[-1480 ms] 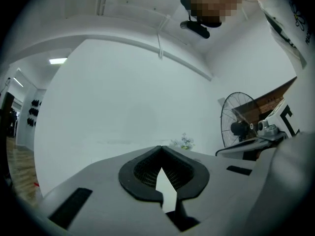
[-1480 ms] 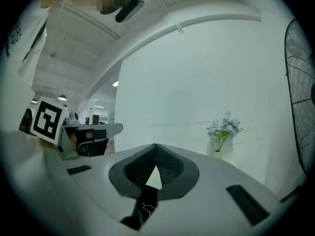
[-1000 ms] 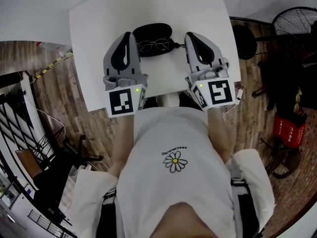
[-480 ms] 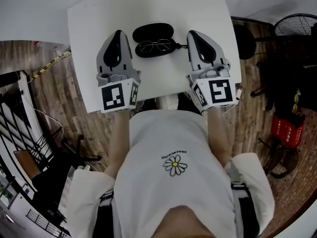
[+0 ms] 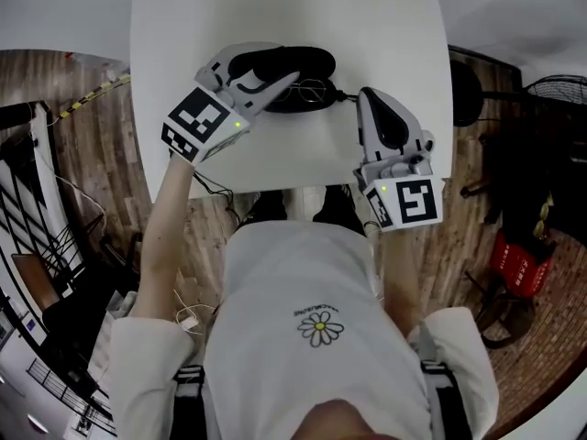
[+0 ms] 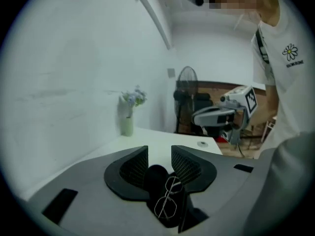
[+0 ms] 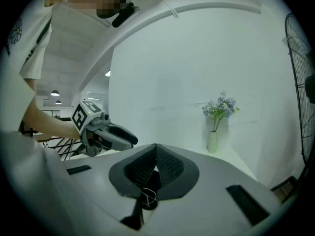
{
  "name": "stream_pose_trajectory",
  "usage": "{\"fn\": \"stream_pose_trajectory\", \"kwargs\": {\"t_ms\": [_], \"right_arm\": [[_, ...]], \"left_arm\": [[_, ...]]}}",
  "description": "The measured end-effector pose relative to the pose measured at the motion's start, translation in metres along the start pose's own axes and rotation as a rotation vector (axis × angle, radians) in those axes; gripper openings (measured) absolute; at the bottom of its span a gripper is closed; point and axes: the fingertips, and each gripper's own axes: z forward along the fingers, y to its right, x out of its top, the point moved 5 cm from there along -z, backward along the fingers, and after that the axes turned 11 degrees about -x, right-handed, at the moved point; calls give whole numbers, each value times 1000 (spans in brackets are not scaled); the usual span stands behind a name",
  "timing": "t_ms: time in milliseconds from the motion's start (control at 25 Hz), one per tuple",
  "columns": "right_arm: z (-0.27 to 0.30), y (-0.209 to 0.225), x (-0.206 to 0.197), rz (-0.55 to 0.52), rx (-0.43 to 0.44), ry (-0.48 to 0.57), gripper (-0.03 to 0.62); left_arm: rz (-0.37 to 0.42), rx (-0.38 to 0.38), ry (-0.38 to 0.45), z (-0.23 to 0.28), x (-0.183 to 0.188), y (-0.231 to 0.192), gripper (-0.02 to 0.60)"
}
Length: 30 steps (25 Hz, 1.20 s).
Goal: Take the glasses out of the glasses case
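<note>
A black glasses case [image 5: 312, 60] lies open on the white table [image 5: 183, 26], with thin wire-rimmed glasses [image 5: 312, 90] resting in its near half. My left gripper [image 5: 275, 76] points rightward at the case's left end. Its jaws have just been opening and stand apart. In the left gripper view the case [image 6: 156, 178] and glasses [image 6: 167, 203] show low in the gap of the left gripper [image 6: 158, 154], and no pad presses on them. My right gripper [image 5: 370, 96] is shut and empty, just right of the case. In its own view the right gripper [image 7: 156, 146] shows the glasses [image 7: 147, 196] below its tips.
A small vase of flowers [image 6: 128, 122] stands at the table's far side. A floor fan [image 5: 559, 90] and a red object [image 5: 518, 264] sit on the wooden floor to the right. The table's near edge [image 5: 275, 186] runs close to the person's body.
My left gripper has swung from pointing away beside the case to pointing right at the case's left end, and it has dropped lower. The right gripper has sunk slightly.
</note>
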Motion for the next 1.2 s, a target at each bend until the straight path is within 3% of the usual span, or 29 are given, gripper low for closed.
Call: {"fn": "stream_pose_trajectory", "kwargs": {"t_ms": [120, 280, 600, 1000, 1200], "right_arm": [[-3, 4, -7, -2, 0, -27, 9], [-5, 11, -13, -6, -8, -45, 9], [-9, 16, -26, 7, -14, -82, 9], [-10, 21, -40, 3, -18, -125, 9], [-11, 23, -42, 6, -21, -126, 9]], "left_arm": [[81, -124, -178, 17, -18, -1, 163], [159, -231, -375, 34, -47, -1, 202], [280, -387, -666, 57, -97, 0, 281], [323, -455, -835, 75, -126, 1, 290], [380, -445, -849, 74, -124, 6, 221]]}}
